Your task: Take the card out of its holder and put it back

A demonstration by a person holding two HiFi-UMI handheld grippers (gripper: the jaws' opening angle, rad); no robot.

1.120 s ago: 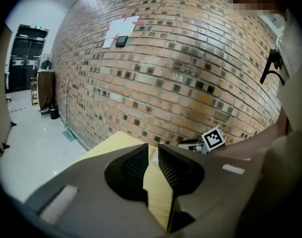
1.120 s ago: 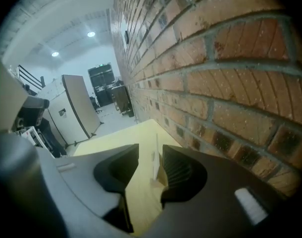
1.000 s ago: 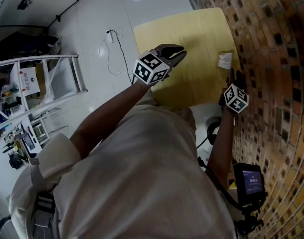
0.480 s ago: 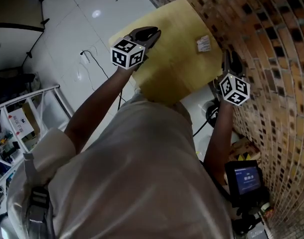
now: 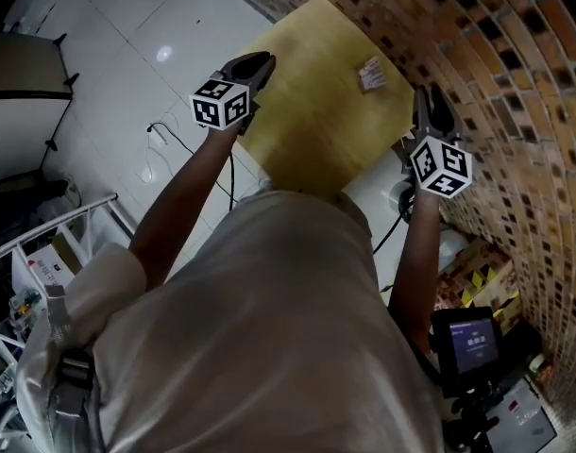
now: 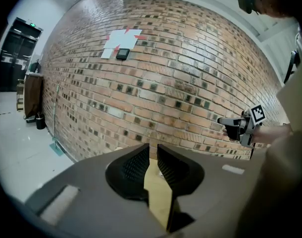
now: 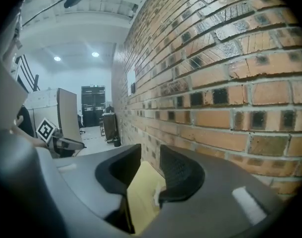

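The card holder [image 5: 370,72], a small white sleeve with print, lies on the yellow table [image 5: 316,111] near the brick wall. My right gripper [image 5: 428,97] hovers beside the table's right edge, close to the wall and short of the holder. Its jaws have just been closing a little but still stand apart with nothing between them. In the right gripper view [image 7: 150,157] a white scrap shows low in the gap. My left gripper [image 5: 255,62] hangs over the table's left edge. In its own view [image 6: 152,150] a narrow gap shows only bare table.
The brick wall [image 5: 515,74] runs along the table's right side. A black cable [image 5: 175,140] lies on the white floor to the left. A metal rack [image 5: 42,253] stands at the lower left. A device with a lit screen [image 5: 472,343] sits at the lower right.
Both grippers have risen, the right one more, from the table's near corner up alongside the wall. The left has drifted along the table's left edge. The card holder has not moved.
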